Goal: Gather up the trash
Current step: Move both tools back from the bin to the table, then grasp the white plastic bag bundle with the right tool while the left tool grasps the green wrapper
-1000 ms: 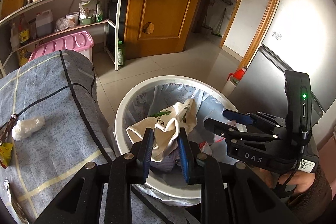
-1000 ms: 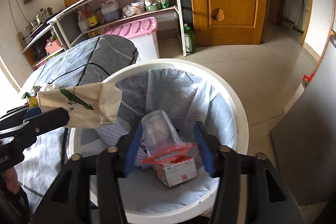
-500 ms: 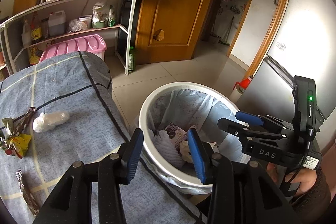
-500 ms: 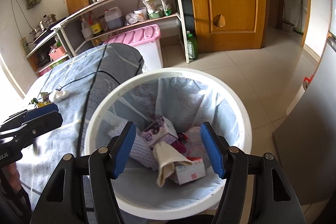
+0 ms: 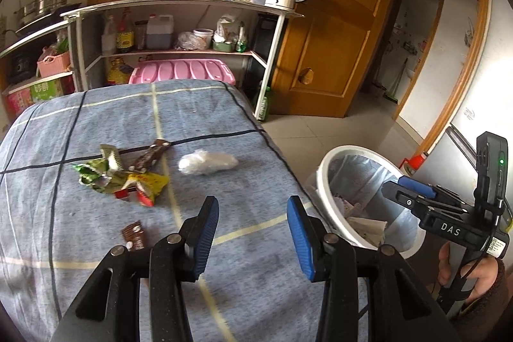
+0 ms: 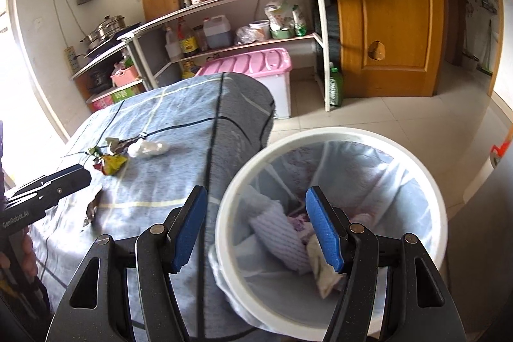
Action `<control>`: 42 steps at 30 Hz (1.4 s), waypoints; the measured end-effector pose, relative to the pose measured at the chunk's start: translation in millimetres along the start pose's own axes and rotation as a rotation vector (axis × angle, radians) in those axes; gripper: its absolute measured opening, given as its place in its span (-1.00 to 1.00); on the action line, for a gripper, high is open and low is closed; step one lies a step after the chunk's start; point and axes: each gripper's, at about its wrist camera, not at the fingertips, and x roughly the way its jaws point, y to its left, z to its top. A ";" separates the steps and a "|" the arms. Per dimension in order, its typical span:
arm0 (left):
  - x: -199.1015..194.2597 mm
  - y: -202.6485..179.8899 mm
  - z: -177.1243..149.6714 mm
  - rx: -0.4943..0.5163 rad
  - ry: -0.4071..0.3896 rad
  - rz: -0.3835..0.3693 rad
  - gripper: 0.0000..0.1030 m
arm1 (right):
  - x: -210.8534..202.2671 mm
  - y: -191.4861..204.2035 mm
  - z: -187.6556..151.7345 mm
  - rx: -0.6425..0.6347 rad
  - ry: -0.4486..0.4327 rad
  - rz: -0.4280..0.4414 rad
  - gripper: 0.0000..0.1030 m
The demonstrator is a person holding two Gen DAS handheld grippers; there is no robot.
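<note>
Our left gripper (image 5: 251, 228) hangs spread and empty above the tablecloth (image 5: 96, 124), facing the trash left there: a wad (image 5: 207, 162) of clear plastic, crumpled wrappers (image 5: 120, 178) beside it, and a brown packet (image 5: 134, 235) nearest the jaws. Our right gripper (image 6: 256, 226) is also spread and empty, straddling the rim of the bin (image 6: 333, 133), which stands just beside the table and already holds trash. We judge the flat packet the riskiest pick: the pads may pinch cloth along with it and drag the cover. The thin wrappers could slip or scatter if we close off-centre. The right gripper, so near the rim, could tip the bin.
</note>
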 end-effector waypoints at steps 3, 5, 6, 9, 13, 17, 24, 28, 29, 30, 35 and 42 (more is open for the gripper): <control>-9.5 23.5 -0.9 -0.032 -0.015 0.040 -0.14 | 6.5 16.2 2.6 -0.015 0.005 0.026 0.25; -16.6 38.4 -1.3 -0.058 -0.027 0.056 -0.14 | 12.3 28.3 4.4 -0.029 0.012 0.040 0.25; -19.2 44.6 -1.5 -0.067 -0.033 0.063 -0.14 | 14.7 33.7 5.2 -0.039 0.015 0.046 0.25; -26.3 63.3 -1.8 -0.086 -0.042 0.089 -0.14 | 23.4 52.1 8.1 -0.078 0.024 0.066 0.25; -31.5 87.4 -2.3 -0.115 -0.043 0.113 -0.13 | 34.6 73.3 14.6 -0.111 0.034 0.110 0.25; -32.8 107.5 -0.8 -0.130 -0.039 0.134 -0.09 | 51.5 93.4 22.8 -0.150 0.057 0.128 0.25; -21.2 139.9 9.9 -0.150 -0.021 0.150 0.09 | 88.9 120.3 35.1 -0.256 0.096 0.122 0.25; -7.9 150.8 15.7 -0.153 -0.004 0.148 0.11 | 104.7 127.5 44.2 -0.273 0.094 0.136 0.25; -4.2 152.6 17.5 -0.153 -0.002 0.149 0.11 | 108.4 129.9 46.6 -0.280 0.097 0.143 0.25; -0.9 153.3 18.5 -0.154 0.000 0.147 0.12 | 111.6 132.4 48.5 -0.288 0.098 0.150 0.25; 16.6 161.5 25.8 -0.170 0.014 0.143 0.21 | 132.9 143.5 55.4 -0.302 0.121 0.180 0.25; 40.6 169.5 30.7 -0.190 0.043 0.133 0.21 | 164.4 154.6 55.6 -0.316 0.192 0.220 0.26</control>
